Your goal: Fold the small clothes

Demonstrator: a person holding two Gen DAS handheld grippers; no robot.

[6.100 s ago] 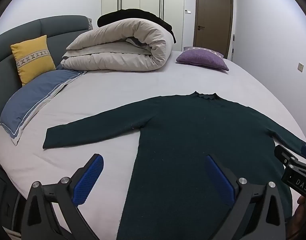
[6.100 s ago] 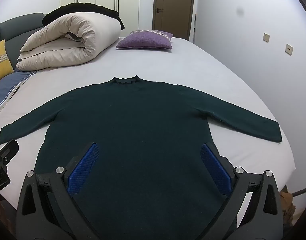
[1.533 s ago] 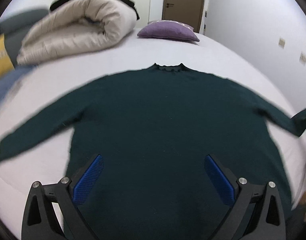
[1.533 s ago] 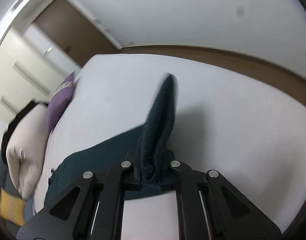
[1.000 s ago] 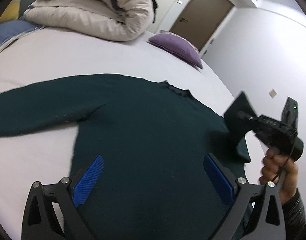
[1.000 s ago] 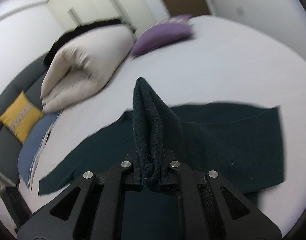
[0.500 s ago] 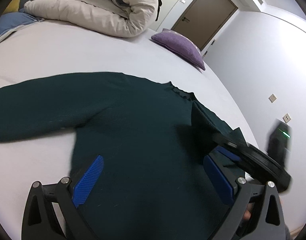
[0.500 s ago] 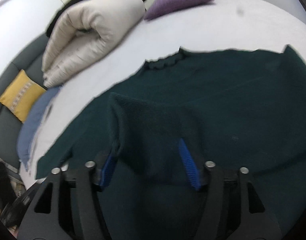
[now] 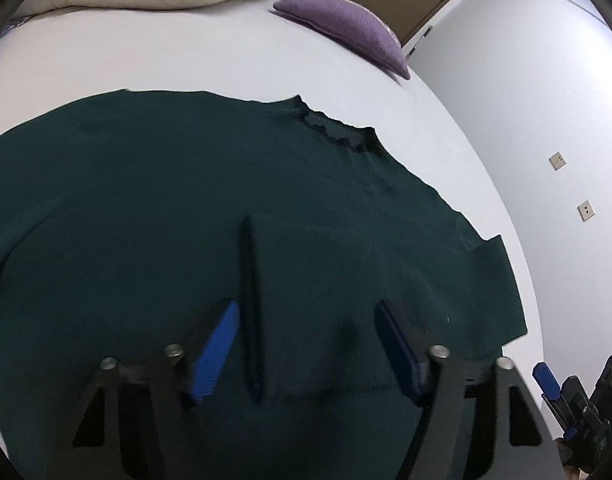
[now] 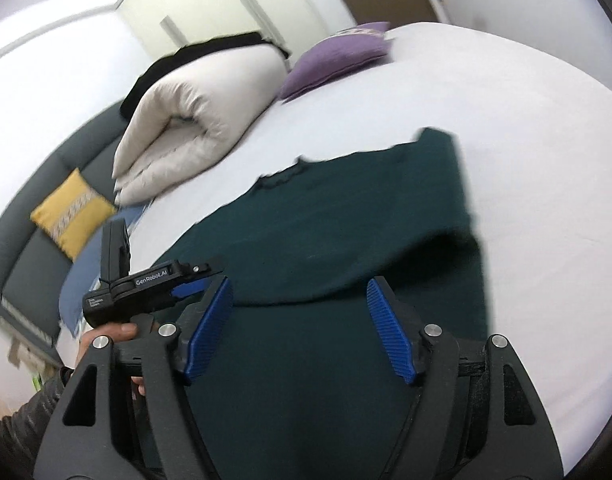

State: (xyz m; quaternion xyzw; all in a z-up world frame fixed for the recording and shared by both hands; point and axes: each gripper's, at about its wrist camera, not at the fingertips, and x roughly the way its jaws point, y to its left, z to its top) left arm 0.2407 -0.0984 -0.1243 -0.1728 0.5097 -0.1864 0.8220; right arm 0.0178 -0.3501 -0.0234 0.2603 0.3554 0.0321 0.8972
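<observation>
Both grippers, left [image 9: 306, 344] and right [image 10: 298, 330], are held wide open, gripping nothing, above the sweater [image 9: 146, 208], seen mid-frame.

I work in a home bedroom: a bed [image 10: 506, 92], with rolled duvet [image 10: 198, 120] and purple pillow [image 10: 338, 58] at its head, wardrobe [image 10: 242, 0] beyond.

Black hand-held gripper [image 10: 298, 324], blue ribbed pads [image 10: 208, 326], silver screws.
</observation>
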